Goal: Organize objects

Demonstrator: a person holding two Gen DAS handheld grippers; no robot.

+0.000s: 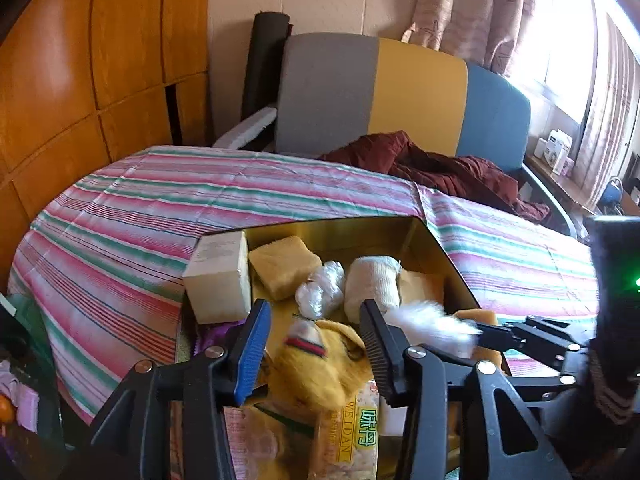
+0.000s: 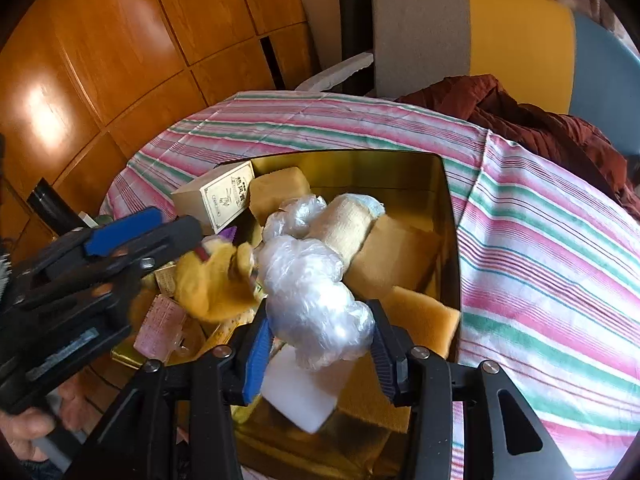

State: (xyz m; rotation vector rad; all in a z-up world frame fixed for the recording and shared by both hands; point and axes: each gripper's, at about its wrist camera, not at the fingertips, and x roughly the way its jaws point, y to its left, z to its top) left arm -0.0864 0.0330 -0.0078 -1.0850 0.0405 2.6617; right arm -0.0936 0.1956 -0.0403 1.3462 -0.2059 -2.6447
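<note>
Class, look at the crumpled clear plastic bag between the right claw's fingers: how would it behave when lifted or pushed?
The crumpled plastic bag is thin, wrinkled film, so it probably weighs very little and squashes rather than resisting. Its glossy surface suggests it may slip from the right claw. Pushed, it would likely crumple or slide within the gold tin, not roll.

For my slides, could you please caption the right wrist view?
Right gripper around crumpled clear plastic over a gold tin of sponges; left gripper beside a yellow plush toy.

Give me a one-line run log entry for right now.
left tongs: astride yellow plush toy | right tongs: astride crumpled plastic bag | gold tin: nearly full
</note>
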